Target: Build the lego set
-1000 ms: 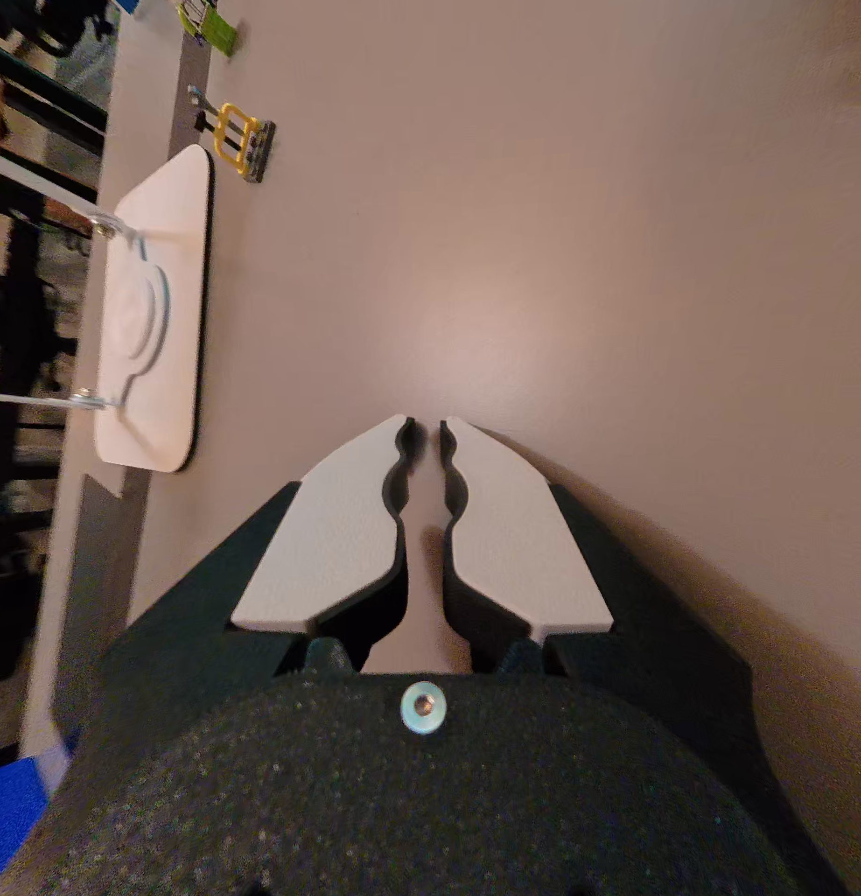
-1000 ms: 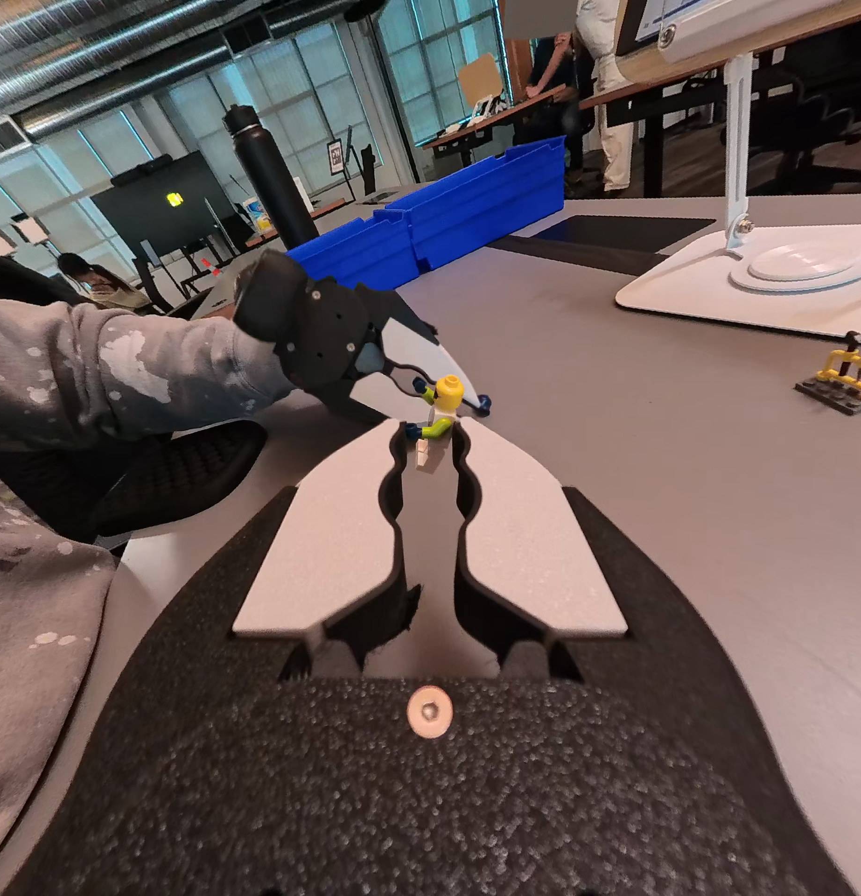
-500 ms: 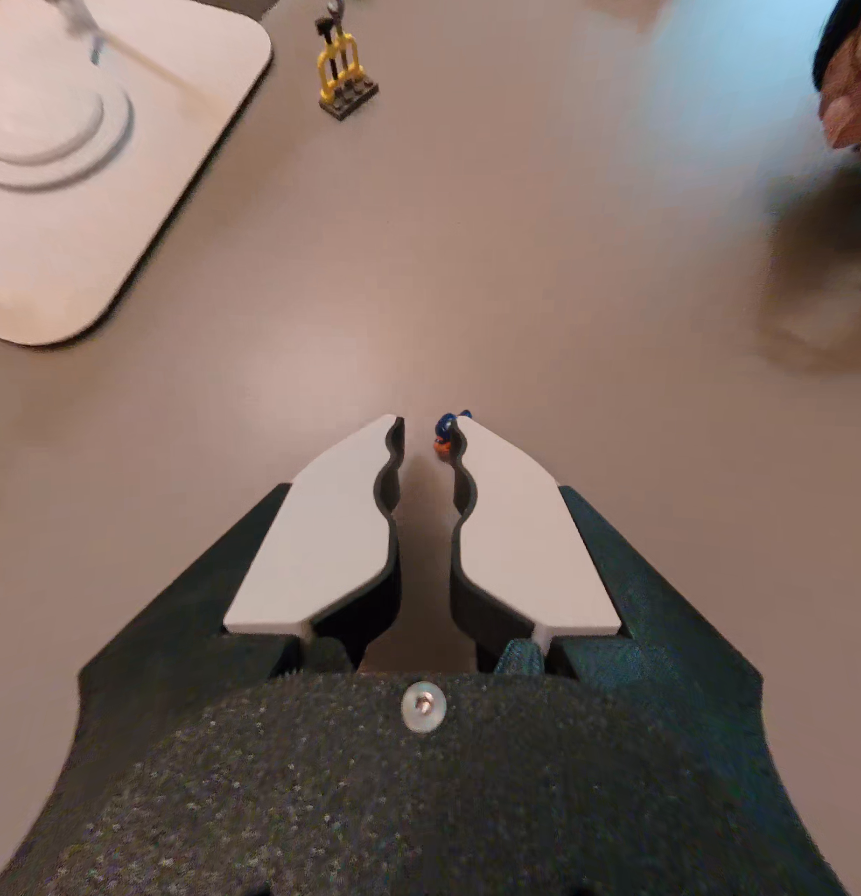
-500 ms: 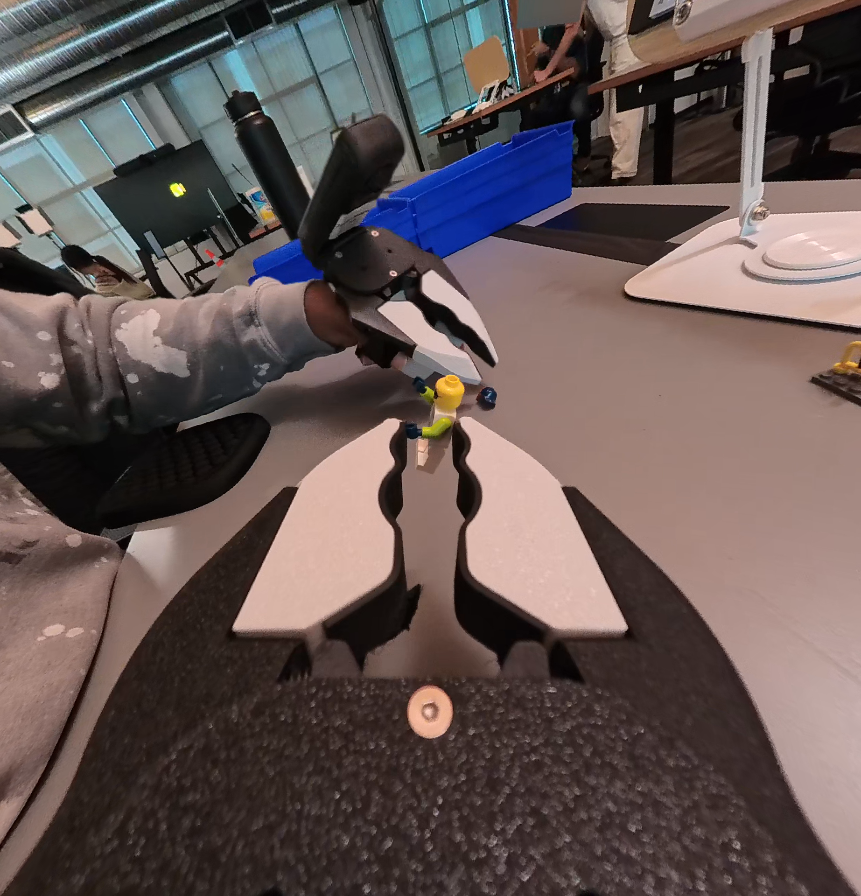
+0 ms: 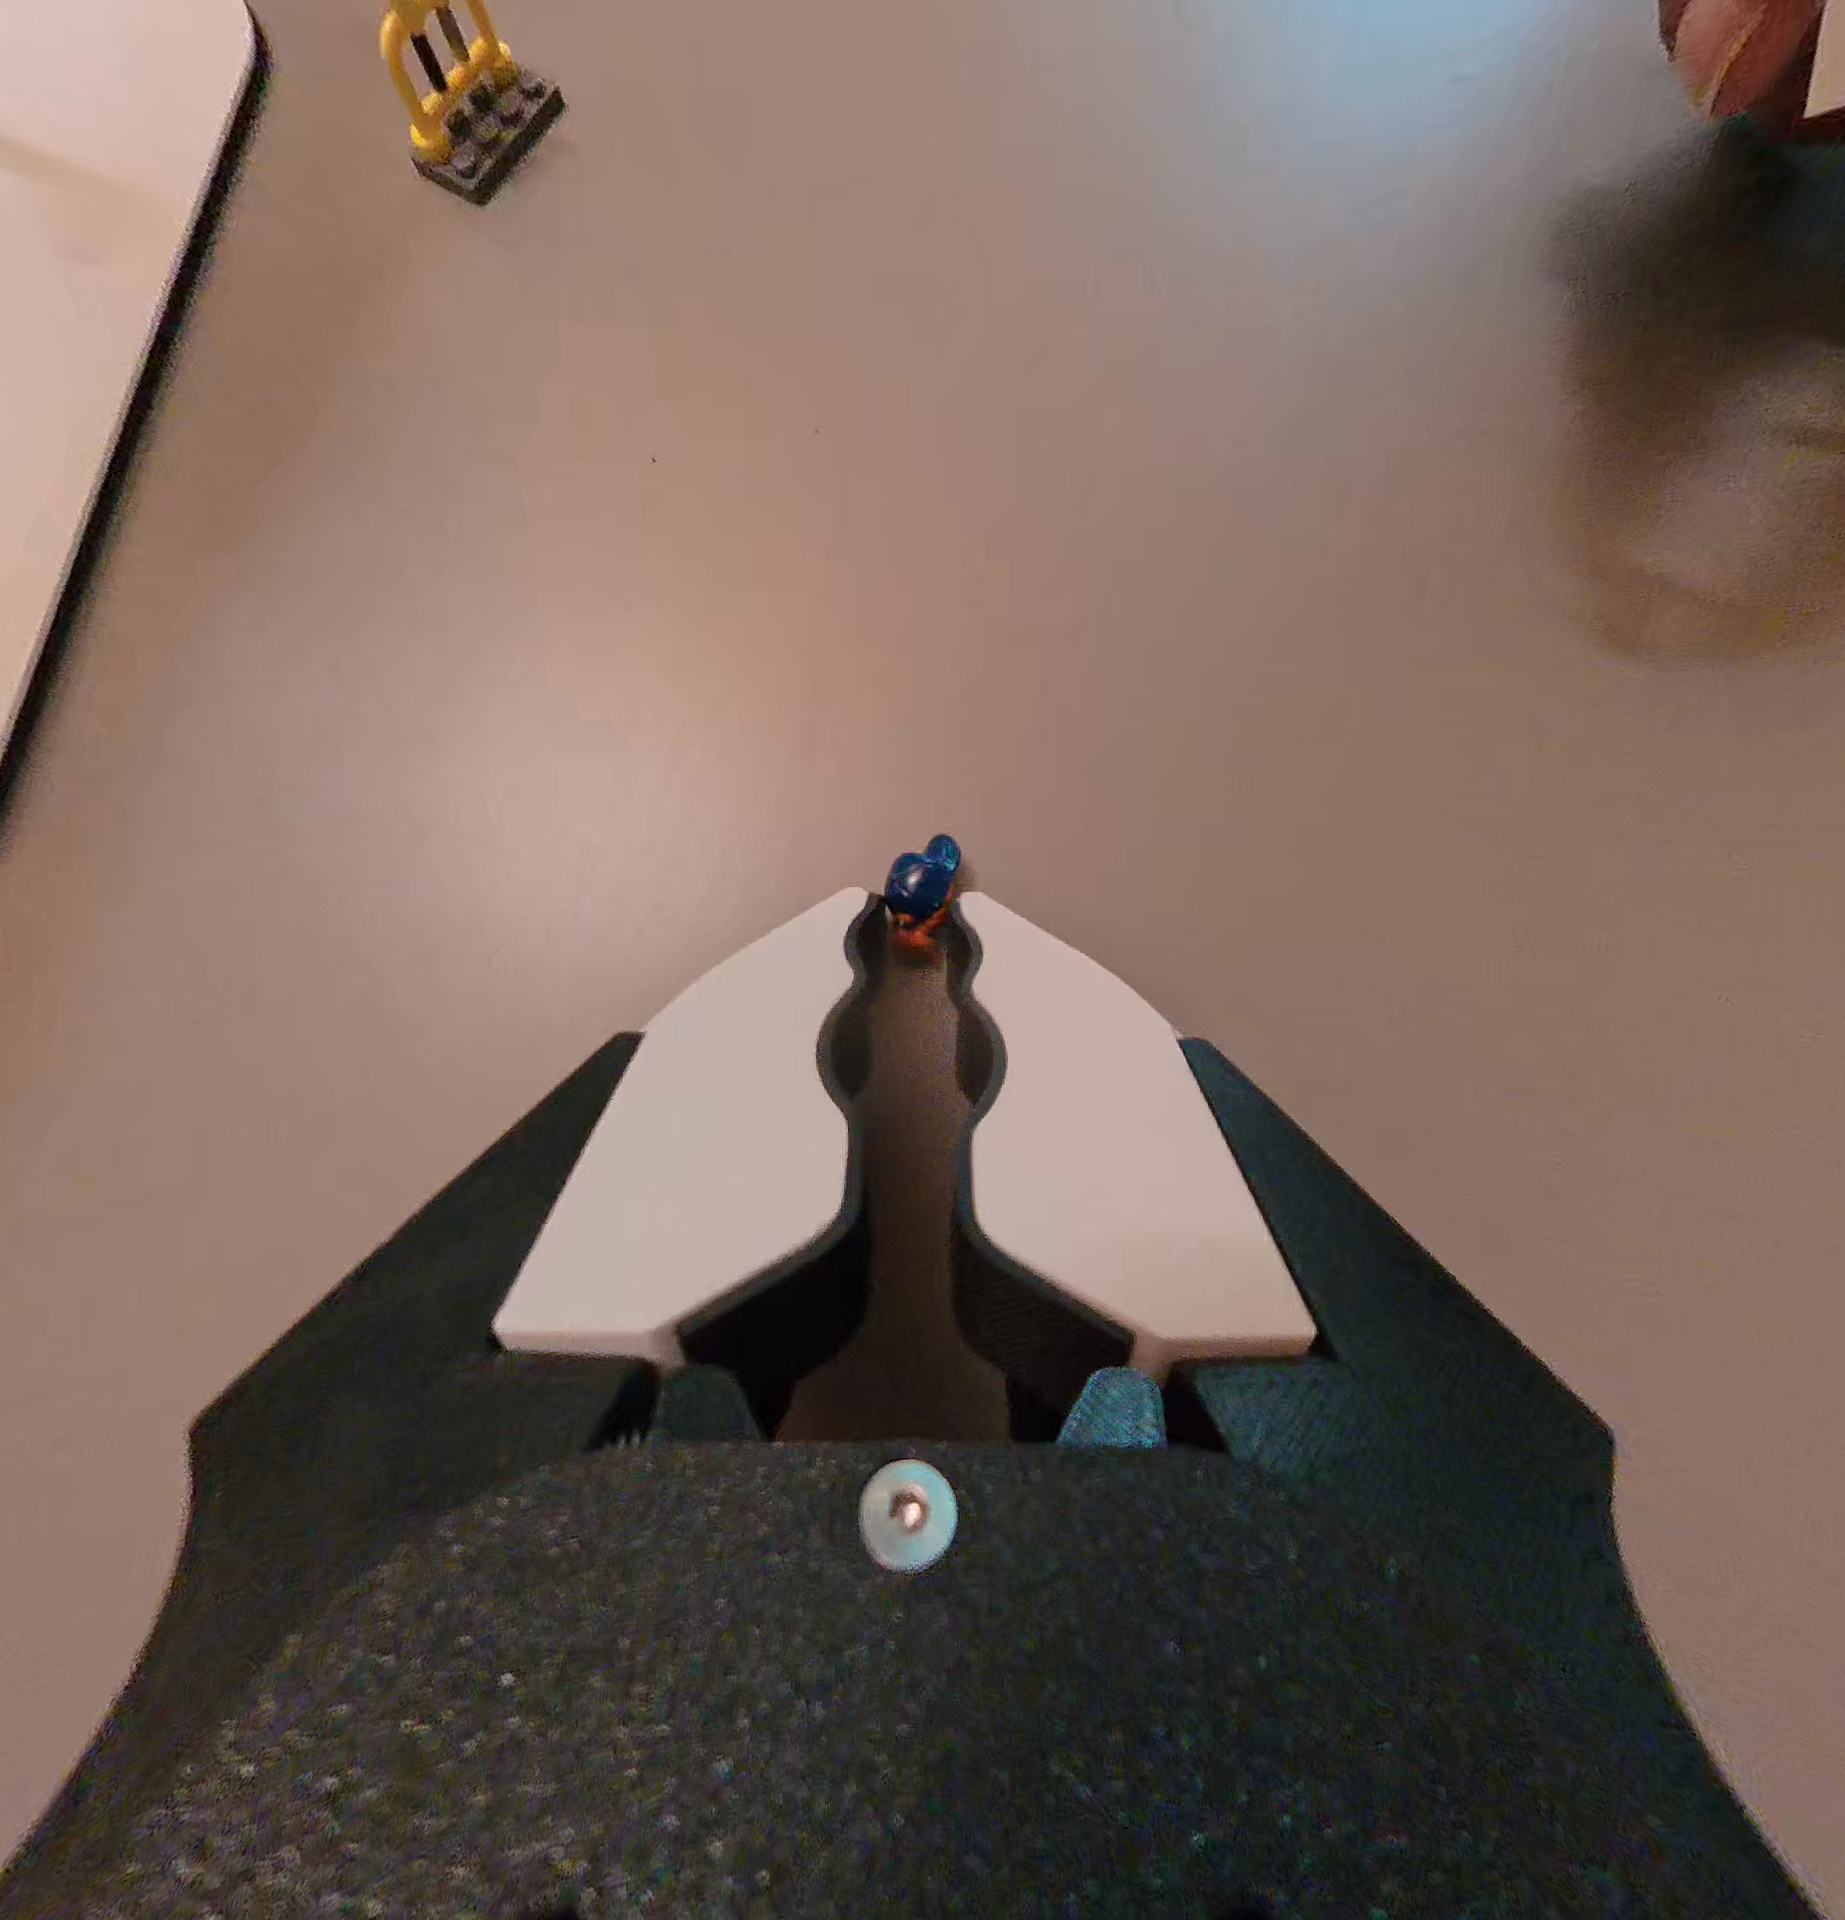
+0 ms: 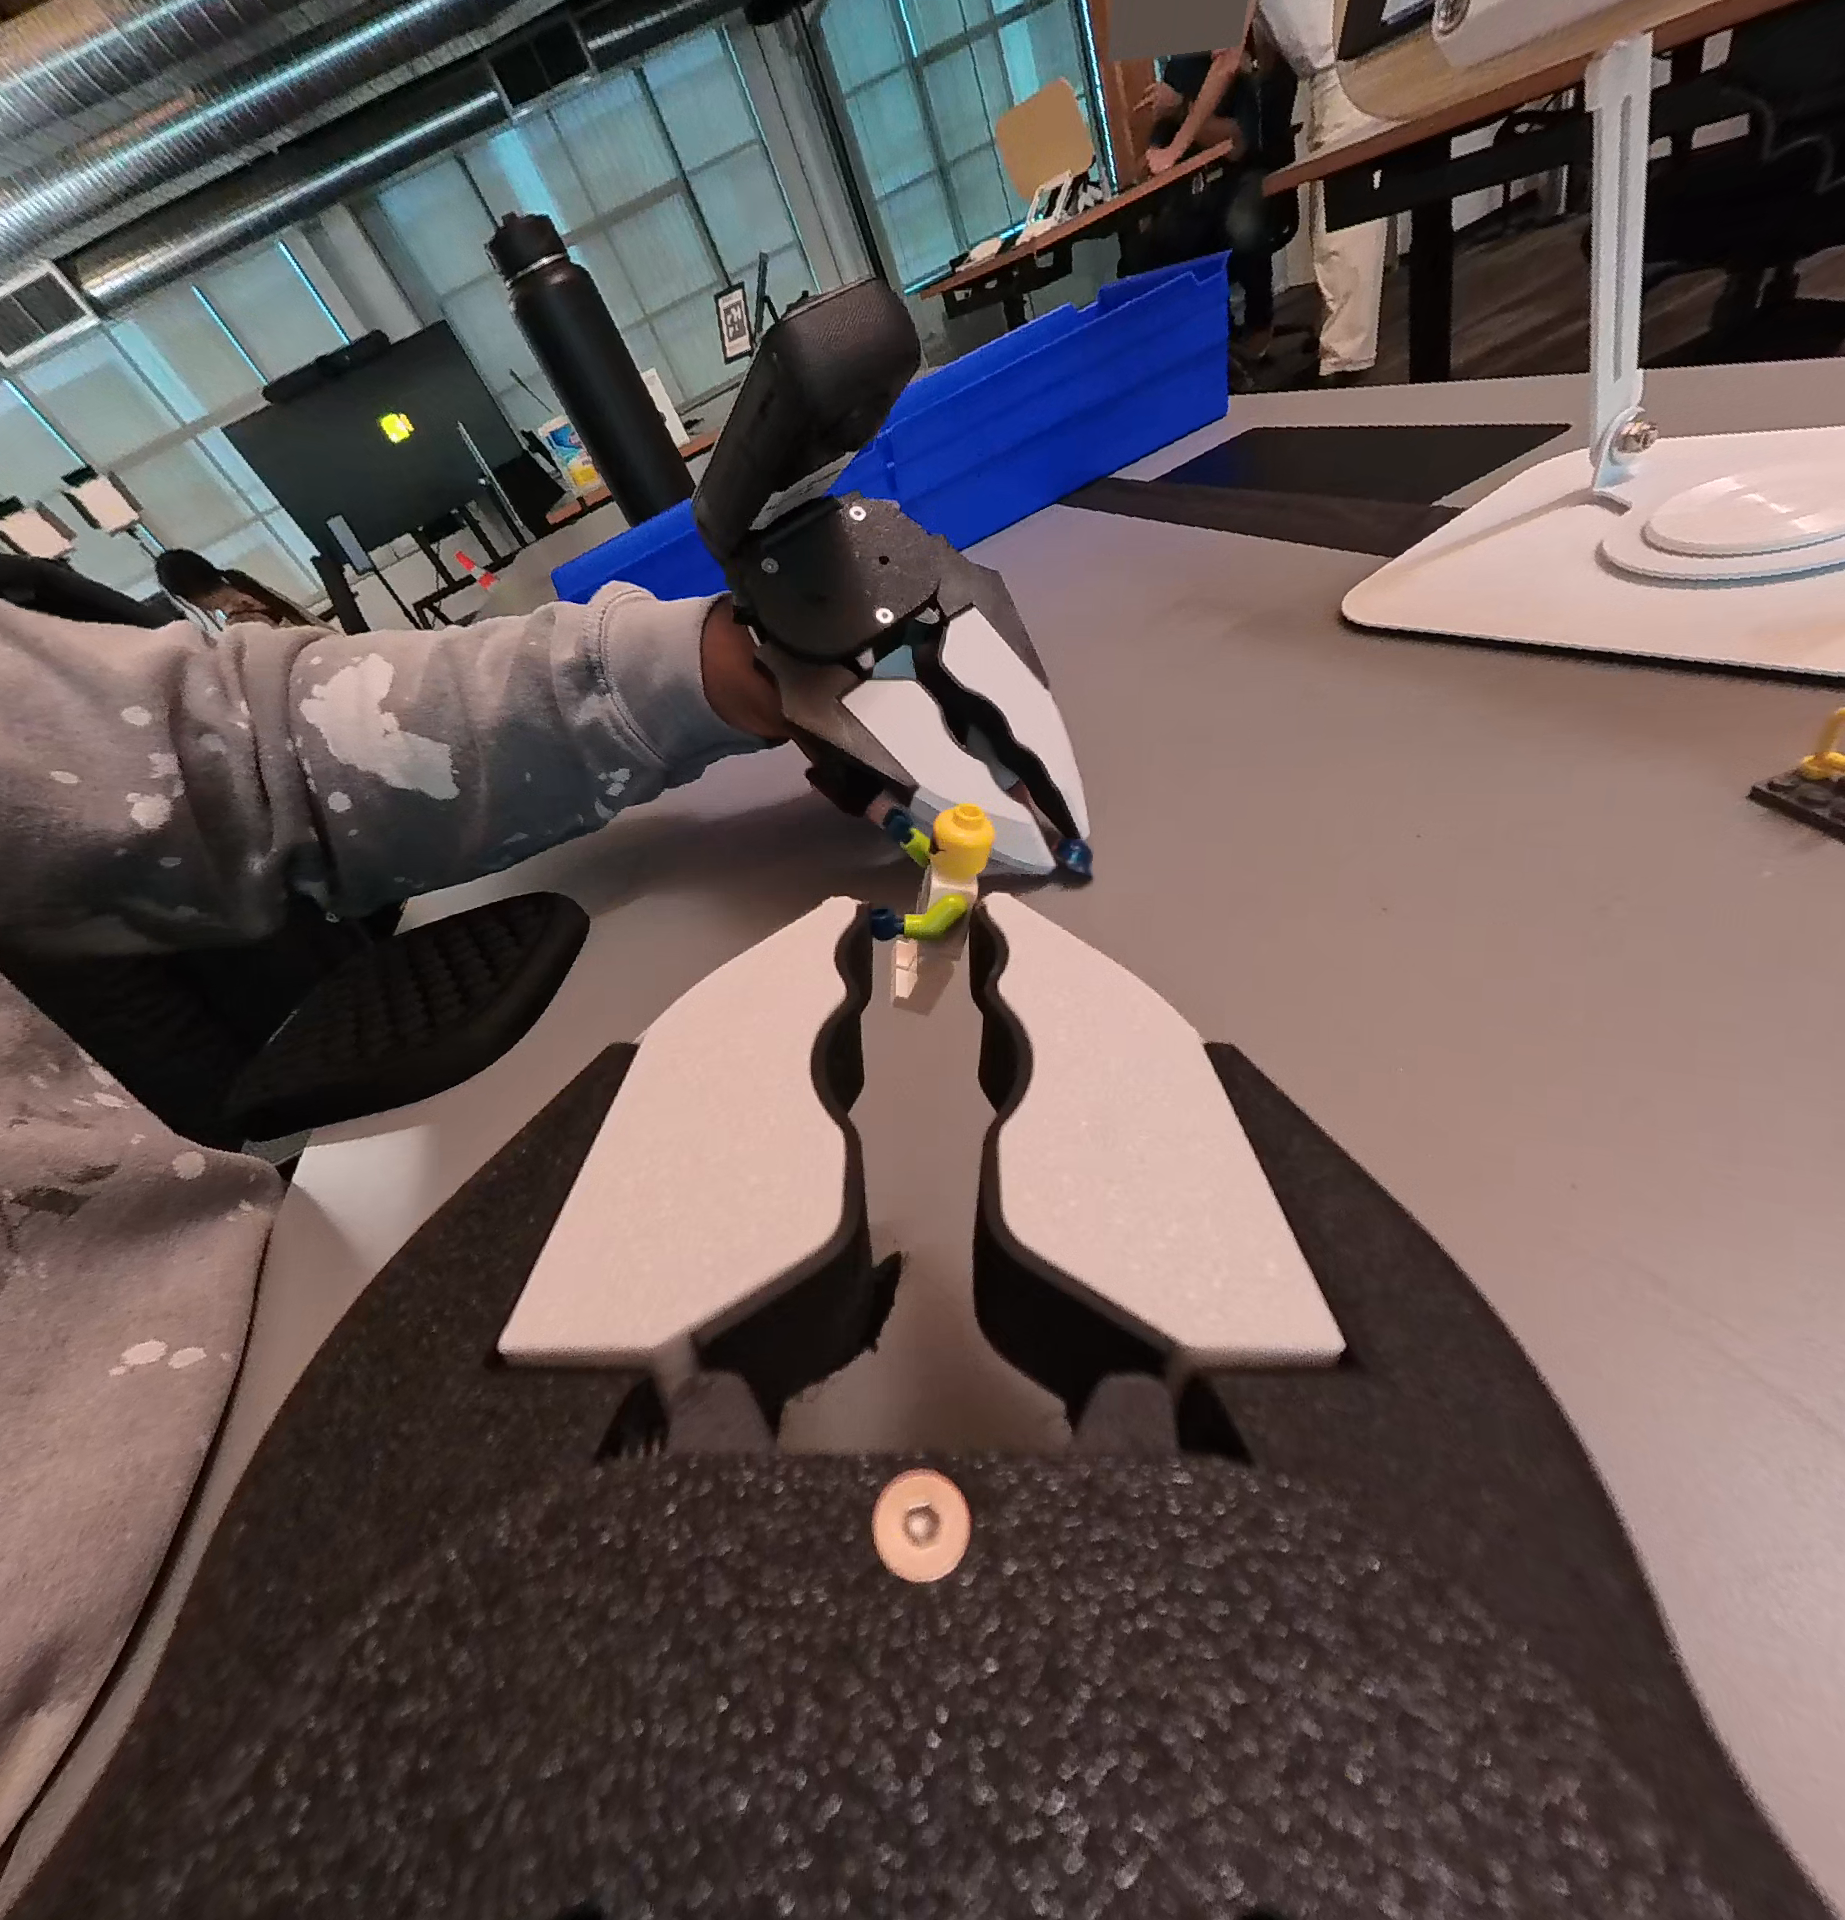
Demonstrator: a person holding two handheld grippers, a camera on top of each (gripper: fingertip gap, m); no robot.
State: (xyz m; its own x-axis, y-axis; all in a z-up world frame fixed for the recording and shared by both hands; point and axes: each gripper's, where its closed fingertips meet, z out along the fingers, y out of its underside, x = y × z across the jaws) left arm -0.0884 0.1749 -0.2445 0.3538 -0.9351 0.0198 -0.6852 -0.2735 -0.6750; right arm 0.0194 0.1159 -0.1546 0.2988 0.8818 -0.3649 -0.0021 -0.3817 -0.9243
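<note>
The right wrist view alone shows the room: big windows, ceiling ducts, a dark screen, a black bottle [image 6: 585,353], a long blue bin [image 6: 1053,416] at the table's far edge, and people at desks behind. It also shows the left gripper [image 6: 1070,854] from outside, held by a hand in a speckled grey sleeve [image 6: 326,748], tips down at the table. The left wrist view looks almost straight down and adds only bare table [image 5: 897,520], a corner of the white stand base [image 5: 66,312], and a blurred dark shape at upper right

The table is flat grey. The white base sits at its far right in the right wrist view, with a small yellow and black lego build [image 5: 471,104] near it

The minifigure [image 6: 944,904], yellow head, lime arms, white body, stands tilted between the right gripper [image 6: 916,920] tips, pinched at the torso, legs inside the gap. A small blue piece [image 5: 923,888] with an orange bit lies on the table right at the left gripper's tips, which are nearly together around it; whether they squeeze it I cannot tell
</note>
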